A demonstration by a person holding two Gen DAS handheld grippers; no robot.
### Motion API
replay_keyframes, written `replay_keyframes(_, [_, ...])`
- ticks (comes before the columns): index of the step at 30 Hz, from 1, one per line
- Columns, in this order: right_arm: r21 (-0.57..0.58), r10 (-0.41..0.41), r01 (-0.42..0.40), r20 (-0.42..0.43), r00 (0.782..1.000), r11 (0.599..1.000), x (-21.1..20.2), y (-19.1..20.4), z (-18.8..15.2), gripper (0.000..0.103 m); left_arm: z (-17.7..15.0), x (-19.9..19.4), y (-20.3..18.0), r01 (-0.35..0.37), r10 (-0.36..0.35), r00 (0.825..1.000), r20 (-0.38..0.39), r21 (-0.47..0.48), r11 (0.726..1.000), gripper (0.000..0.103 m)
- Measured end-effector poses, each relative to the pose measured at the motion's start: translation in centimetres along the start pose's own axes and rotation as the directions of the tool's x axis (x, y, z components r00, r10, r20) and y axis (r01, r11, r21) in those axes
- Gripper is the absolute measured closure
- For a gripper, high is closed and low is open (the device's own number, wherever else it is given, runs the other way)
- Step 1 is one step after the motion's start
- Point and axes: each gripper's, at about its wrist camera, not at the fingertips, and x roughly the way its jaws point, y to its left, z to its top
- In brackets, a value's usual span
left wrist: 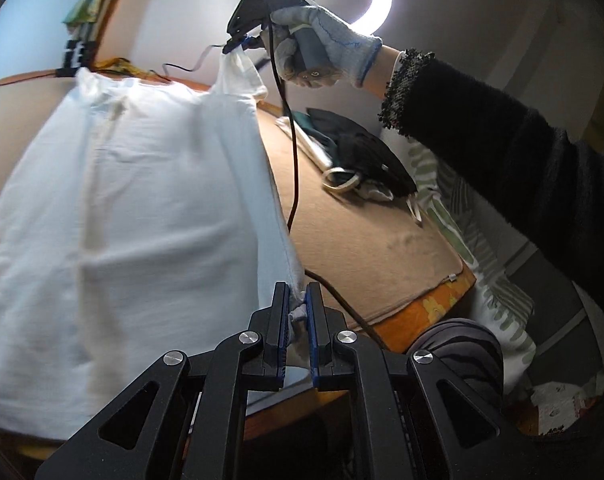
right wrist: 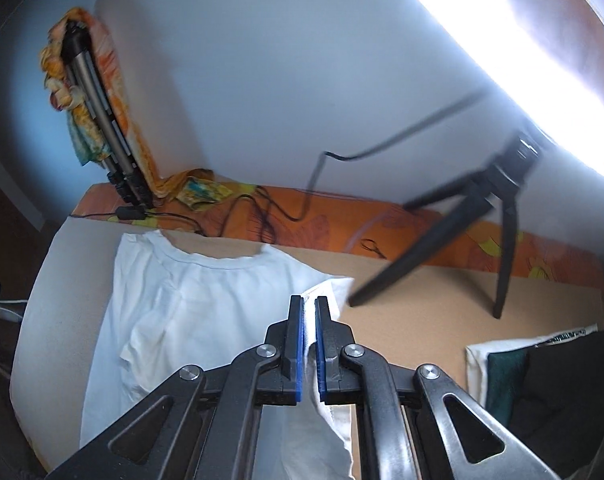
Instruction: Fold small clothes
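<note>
A white T-shirt lies on the tan table, its right side lifted. My left gripper is shut on the shirt's lower right hem corner. My right gripper, held by a gloved hand, is shut on the shirt's right sleeve and holds it up high. In the right wrist view the right gripper pinches the white sleeve fabric, and the shirt spreads below with its neckline at the far side.
A pile of dark and white clothes lies at the table's right, also seen in the right wrist view. A ring light on a tripod stands at the table's back. A black cable hangs from the right gripper.
</note>
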Motion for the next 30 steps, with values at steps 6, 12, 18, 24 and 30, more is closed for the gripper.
replay_keyframes(6, [-0.114,-0.03,0.026,-0.035,0.999,0.993,2.7,7.4,1.2,0.101,-1.1,-1.1,3.1,-0.028,0.028,1.0,0.005,-0.08,0.996,0.096])
replay_keyframes(12, [-0.173,-0.06,0.045,-0.083,0.995,0.984,6.7,11.8,0.9,0.101,-1.8,-1.6,5.1,-0.057,0.057,0.998,-0.004,-0.123,0.991,0.096])
replay_keyframes(18, [-0.125,-0.062,0.049,-0.105,0.993,0.991,8.7,11.2,0.8,0.101,-1.9,-1.8,5.3,-0.075,0.075,0.997,-0.002,-0.106,0.992,0.096])
replay_keyframes(24, [0.018,0.075,-0.073,-0.12,0.99,0.997,9.1,8.7,1.5,0.094,-2.0,-1.9,5.0,-0.097,0.095,0.995,-0.018,-0.086,0.992,0.096])
replay_keyframes(30, [0.031,0.198,-0.196,-0.065,0.978,0.98,4.6,7.1,1.8,0.064,-1.7,-3.0,4.4,-0.136,0.134,0.99,-0.036,-0.062,0.989,0.093])
